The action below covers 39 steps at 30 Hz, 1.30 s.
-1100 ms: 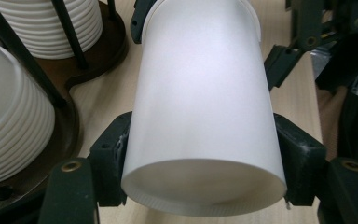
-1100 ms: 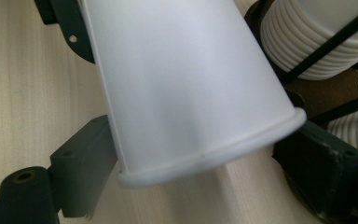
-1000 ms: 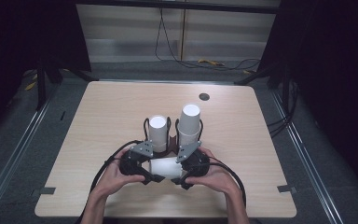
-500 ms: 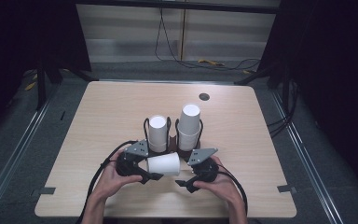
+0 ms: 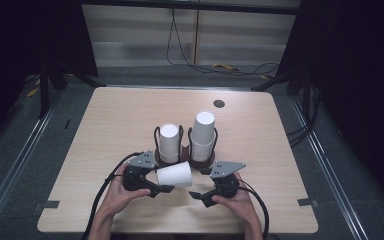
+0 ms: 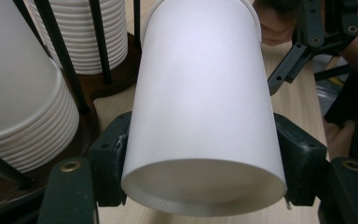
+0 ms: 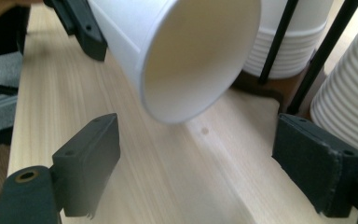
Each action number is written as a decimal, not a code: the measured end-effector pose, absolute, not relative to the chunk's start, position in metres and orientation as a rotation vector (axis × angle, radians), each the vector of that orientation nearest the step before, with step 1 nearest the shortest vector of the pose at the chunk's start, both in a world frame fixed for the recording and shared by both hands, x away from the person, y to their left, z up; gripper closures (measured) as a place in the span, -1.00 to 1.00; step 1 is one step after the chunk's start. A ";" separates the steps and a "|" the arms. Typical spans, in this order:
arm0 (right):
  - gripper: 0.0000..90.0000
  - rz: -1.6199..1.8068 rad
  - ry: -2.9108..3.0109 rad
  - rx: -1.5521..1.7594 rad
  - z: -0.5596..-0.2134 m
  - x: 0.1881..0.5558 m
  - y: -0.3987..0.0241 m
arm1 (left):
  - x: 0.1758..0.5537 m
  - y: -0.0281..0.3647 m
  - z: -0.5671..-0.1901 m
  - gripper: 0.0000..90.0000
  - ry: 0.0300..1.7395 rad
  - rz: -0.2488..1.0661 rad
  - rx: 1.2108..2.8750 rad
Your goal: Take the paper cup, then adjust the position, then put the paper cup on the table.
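Note:
A white paper cup (image 5: pixel 175 174) lies on its side just above the table, its open mouth facing right. My left gripper (image 5: pixel 162 179) is shut on it; in the left gripper view both pads press the cup (image 6: pixel 200 107) near its base. My right gripper (image 5: pixel 201 183) stands open a short way right of the cup's mouth, touching nothing. The right gripper view has the cup's mouth (image 7: pixel 191 60) ahead of the wide-apart jaws of my right gripper (image 7: pixel 205 154).
Two stacks of upside-down white cups stand in dark wire holders just behind the grippers, a shorter left stack (image 5: pixel 169 142) and a taller right stack (image 5: pixel 203 135). A small dark disc (image 5: pixel 219 103) lies at the far side of the wooden table (image 5: pixel 105 125).
My right gripper was at the cup's mouth end; it has let go, opened and drawn back to the right and toward the near edge. The left gripper has kept its hold on the cup.

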State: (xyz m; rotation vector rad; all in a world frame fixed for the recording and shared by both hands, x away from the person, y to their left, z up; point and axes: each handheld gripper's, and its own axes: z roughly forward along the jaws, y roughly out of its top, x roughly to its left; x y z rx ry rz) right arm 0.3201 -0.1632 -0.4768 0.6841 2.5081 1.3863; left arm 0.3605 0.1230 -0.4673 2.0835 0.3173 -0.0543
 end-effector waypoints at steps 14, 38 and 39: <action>-0.71 1.558 2.433 0.660 -0.476 0.316 -0.164 | 0.356 0.125 -0.474 -0.29 0.274 -0.049 1.991; -0.71 1.732 2.399 0.616 -0.474 0.323 -0.166 | 0.347 0.123 -0.486 -0.29 0.234 -0.069 1.908; -0.71 1.736 2.402 0.615 -0.474 0.324 -0.166 | 0.347 0.123 -0.485 -0.29 0.227 -0.068 1.912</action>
